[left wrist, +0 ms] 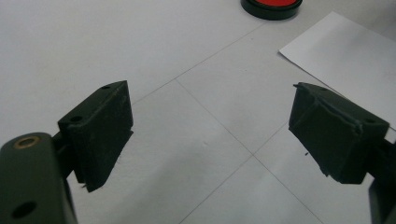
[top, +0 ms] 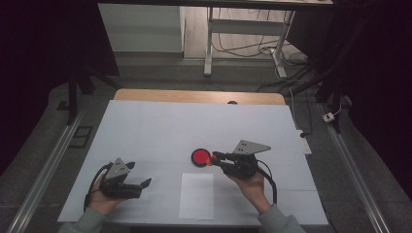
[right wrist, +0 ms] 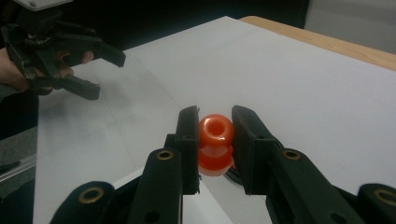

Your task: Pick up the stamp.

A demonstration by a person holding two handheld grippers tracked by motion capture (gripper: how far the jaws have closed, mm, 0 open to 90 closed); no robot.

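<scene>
Right hand-held gripper (right wrist: pixel 215 140) pinching orange stamp handle (right wrist: pixel 215 144), long axis upright, over red pad (top: pixel 200 157); left one (left wrist: pixel 210 135) spread.

floor: grey (top: pixel 160 73) | desk legs: white (top: pixel 209 43) | cables: tangled (top: pixel 291 63) | surroundings: dark

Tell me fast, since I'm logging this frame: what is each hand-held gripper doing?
Left hand-held gripper: open, holding nothing.
Right hand-held gripper: closed on the orange stamp, beside the red ink pad.
</scene>
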